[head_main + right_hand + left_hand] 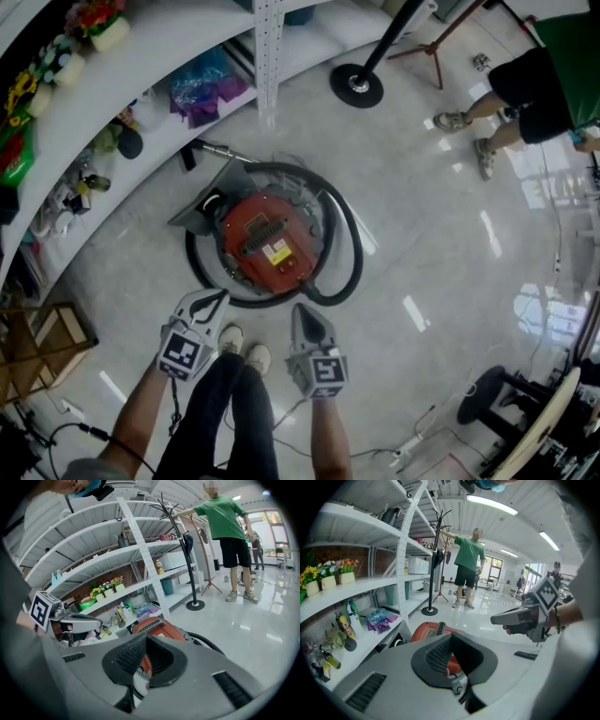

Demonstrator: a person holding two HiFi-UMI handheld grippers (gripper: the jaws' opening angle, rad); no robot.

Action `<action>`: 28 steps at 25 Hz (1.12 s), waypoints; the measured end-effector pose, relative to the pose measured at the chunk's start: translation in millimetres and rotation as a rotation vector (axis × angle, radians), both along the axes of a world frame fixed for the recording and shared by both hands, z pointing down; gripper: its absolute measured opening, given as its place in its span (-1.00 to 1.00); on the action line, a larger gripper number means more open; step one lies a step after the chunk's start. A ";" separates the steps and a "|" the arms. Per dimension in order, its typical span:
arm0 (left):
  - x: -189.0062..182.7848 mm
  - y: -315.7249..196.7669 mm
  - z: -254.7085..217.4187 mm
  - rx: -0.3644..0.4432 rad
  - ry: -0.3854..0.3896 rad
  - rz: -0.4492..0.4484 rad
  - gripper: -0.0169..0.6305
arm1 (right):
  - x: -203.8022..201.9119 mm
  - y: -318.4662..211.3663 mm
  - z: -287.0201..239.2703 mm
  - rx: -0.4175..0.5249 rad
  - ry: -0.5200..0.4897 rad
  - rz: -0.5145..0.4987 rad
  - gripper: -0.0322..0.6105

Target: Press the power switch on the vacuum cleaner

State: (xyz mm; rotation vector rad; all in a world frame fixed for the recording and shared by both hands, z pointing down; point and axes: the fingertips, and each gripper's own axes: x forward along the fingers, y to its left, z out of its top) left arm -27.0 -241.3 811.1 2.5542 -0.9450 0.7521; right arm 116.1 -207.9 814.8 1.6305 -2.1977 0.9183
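A red canister vacuum cleaner (267, 246) lies on the glossy floor with its black hose (349, 246) looped around it. It has a black grille on top and a round black part with a white mark (214, 202) at its far-left end; I cannot make out which part is the power switch. My left gripper (221, 294) hovers just in front of the vacuum, tips together, holding nothing. My right gripper (298, 307) is beside it, also shut and empty. The vacuum (433, 631) shows past the left gripper (451, 635), and likewise the vacuum (157, 626) past the right gripper (146, 636).
White shelves (141, 89) with flowers, bottles and bags curve along the left. A coat stand base (356, 84) stands beyond the vacuum. A person in a green shirt (553, 66) is at the far right. A wooden crate (37, 347) and cables lie near left; a black stand (483, 394) sits near right.
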 end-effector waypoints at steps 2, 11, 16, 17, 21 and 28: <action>1.6 1.3 5.7 -0.006 0.003 0.003 -0.93 | 0.4 -0.7 6.5 0.000 0.003 -0.003 -0.86; 3.9 1.2 14.3 -0.023 0.012 -0.003 -0.93 | 0.8 -11.0 18.7 0.004 -0.002 -0.009 -0.86; 6.0 -0.2 8.7 -0.009 0.016 0.000 -0.93 | 0.8 -16.5 36.4 -0.010 0.012 -0.019 -0.86; 6.4 -1.0 6.9 -0.005 0.017 0.000 -0.93 | -0.1 -19.3 37.5 -0.017 0.014 -0.018 -0.86; 5.6 -1.5 1.9 0.010 0.016 0.006 -0.93 | -1.7 -28.9 49.2 -0.029 0.015 -0.014 -0.86; 5.2 4.0 6.5 -0.006 0.014 0.011 -0.93 | -0.7 -40.4 76.0 -0.048 0.024 -0.011 -0.86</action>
